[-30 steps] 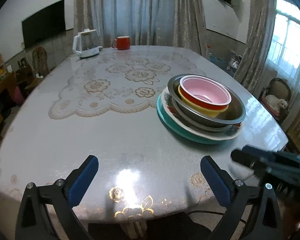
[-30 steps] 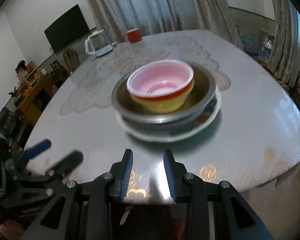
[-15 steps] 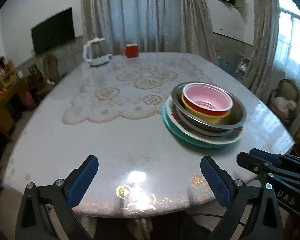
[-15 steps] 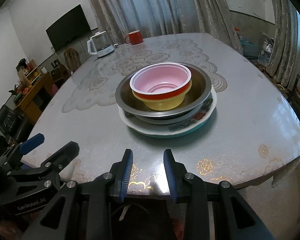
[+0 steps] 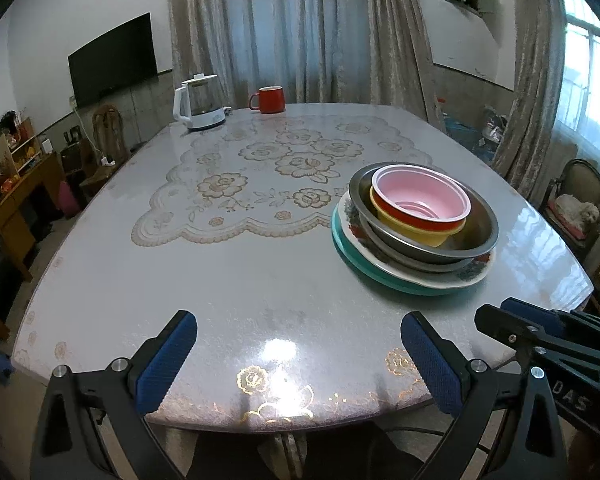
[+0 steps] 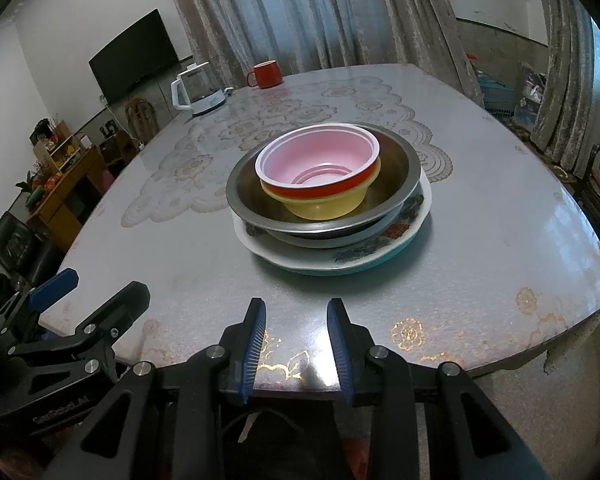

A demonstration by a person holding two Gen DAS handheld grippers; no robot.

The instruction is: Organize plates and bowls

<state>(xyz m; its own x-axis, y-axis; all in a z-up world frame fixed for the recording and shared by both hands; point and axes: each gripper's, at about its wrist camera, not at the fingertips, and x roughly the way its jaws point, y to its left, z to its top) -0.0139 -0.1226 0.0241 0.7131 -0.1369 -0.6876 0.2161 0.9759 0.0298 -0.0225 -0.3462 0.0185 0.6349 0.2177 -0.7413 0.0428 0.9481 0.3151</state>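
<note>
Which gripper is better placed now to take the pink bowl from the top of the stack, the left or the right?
Probably the right gripper: the pink plastic bowl lies straight ahead between its fingers. The left gripper is open wider, but the stack sits off to its right side.

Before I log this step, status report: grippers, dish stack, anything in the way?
Left gripper wide open, empty; right gripper part open, empty. Dish stack nested, untouched. Kettle and red mug far side, nothing between.

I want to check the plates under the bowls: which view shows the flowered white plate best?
The right wrist view: the flowered white plate lies central, its printed rim facing the camera. The left wrist view shows it off-side.
</note>
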